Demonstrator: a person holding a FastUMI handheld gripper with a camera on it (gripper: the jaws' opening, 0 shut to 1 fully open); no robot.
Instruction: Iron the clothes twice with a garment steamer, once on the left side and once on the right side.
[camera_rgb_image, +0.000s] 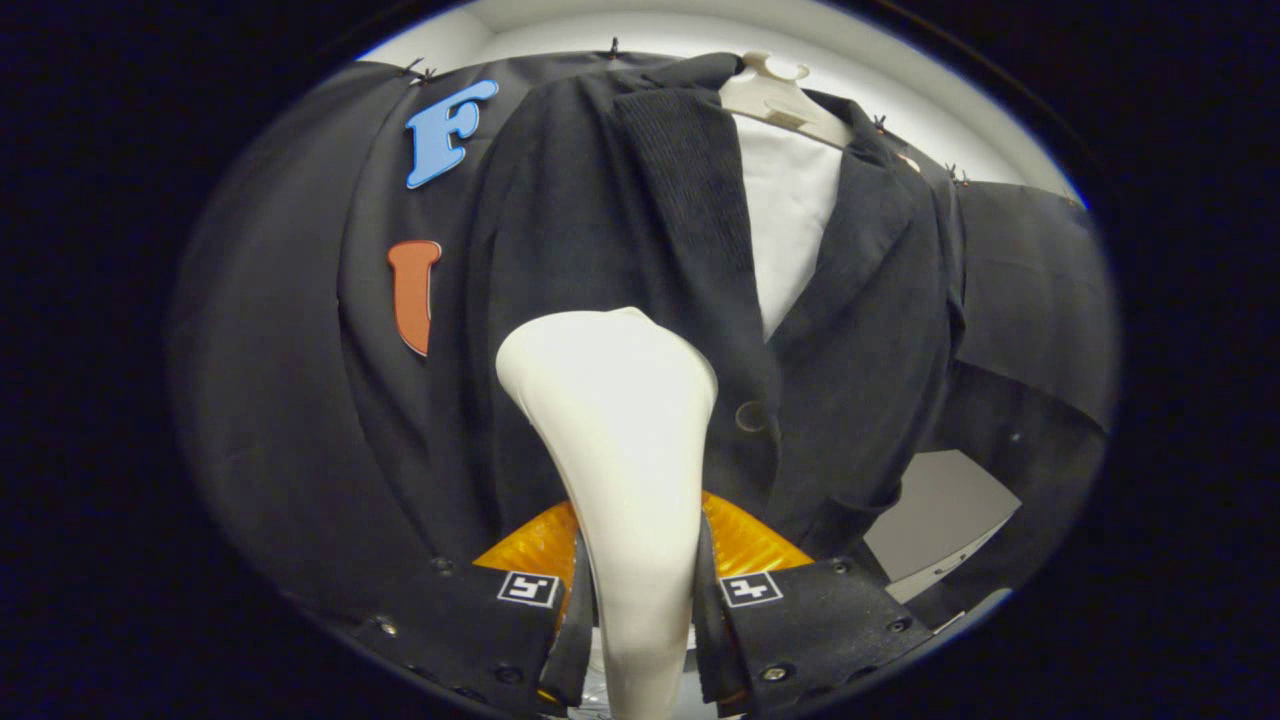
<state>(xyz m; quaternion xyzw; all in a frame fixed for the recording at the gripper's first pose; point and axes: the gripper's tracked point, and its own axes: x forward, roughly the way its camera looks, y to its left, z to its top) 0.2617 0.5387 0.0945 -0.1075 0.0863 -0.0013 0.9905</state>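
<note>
Gripper view shows the white steamer (610, 420) clamped by its handle between both fingers of the claw (640, 610), its broad head raised against the dark jacket (620, 220) just beside the button (750, 416). That jacket hangs on a pale hanger (775, 95) over a white shirt (785, 220), and the head sits on the panel left of the opening. I judge one side's pass is under way; the other panel likely remains.

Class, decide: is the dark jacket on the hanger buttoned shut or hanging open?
Buttoned low: the jacket fronts meet at the button, parting only above. The gripper is shut on the steamer.
</note>
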